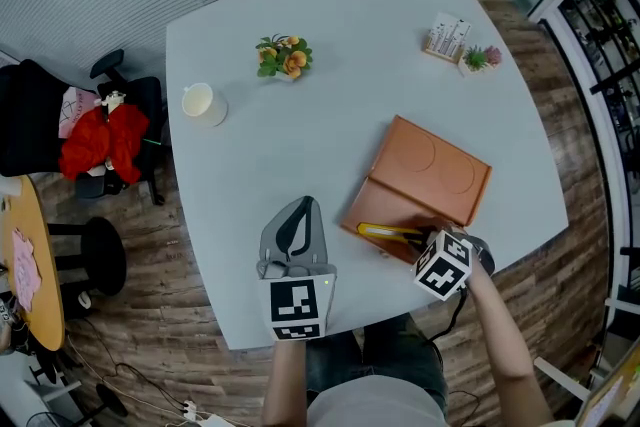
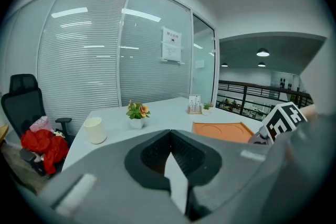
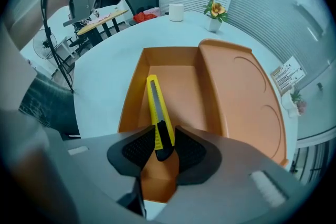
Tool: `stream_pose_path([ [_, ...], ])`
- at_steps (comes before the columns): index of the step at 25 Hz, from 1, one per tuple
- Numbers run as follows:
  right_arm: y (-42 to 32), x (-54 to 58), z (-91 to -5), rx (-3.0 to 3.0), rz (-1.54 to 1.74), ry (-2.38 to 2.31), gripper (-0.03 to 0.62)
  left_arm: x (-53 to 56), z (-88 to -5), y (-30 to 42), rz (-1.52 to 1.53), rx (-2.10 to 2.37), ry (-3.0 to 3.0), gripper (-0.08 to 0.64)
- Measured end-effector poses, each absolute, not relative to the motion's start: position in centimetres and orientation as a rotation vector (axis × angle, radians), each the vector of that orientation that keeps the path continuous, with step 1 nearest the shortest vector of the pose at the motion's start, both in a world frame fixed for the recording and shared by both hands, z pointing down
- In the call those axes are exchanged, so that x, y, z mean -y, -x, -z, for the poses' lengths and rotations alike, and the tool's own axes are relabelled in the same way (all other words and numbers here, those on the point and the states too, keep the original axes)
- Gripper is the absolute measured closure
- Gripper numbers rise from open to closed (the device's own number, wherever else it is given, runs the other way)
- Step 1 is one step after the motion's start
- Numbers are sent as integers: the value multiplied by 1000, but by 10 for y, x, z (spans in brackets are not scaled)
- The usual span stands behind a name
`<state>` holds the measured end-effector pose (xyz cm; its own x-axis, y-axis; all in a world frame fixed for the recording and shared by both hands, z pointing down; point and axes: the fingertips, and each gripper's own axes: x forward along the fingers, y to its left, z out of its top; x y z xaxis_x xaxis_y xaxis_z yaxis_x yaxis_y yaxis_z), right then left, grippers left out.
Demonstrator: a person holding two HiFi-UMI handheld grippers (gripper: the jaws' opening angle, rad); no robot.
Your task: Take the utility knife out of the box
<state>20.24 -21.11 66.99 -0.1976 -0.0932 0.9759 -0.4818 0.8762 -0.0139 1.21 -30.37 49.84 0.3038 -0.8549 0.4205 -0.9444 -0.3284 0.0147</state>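
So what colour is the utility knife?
The utility knife is yellow, black-ended; clearest in right gripper view.

**Bright, even light; strong fisheye at the edges**

Your three views are bright and evenly lit. In the left gripper view, ceiling lamps (image 2: 263, 52) glow overhead and throw streaks of glare on the glass wall (image 2: 89, 55). The pale counter (image 1: 330, 115) shows only soft, faint shadows. Both gripper views bend hard and go black at the corners. The near jaws look soft, while the utility knife (image 3: 155, 107) reads crisp.
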Motion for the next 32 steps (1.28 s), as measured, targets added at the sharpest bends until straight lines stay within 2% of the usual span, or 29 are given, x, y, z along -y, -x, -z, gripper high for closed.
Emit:
stream_pose_path([
  [4, -191, 210, -671, 1764, -348, -386, 406, 303, -496, -11, -494, 1646, -2315, 560],
  [8, -184, 210, -679, 1749, -346, -354, 391, 301, -495, -8, -495, 1655, -2306, 560],
  [32, -182, 211, -694, 1715, -296, -320, 423, 290, -497, 6, -482, 1673, -2277, 560],
])
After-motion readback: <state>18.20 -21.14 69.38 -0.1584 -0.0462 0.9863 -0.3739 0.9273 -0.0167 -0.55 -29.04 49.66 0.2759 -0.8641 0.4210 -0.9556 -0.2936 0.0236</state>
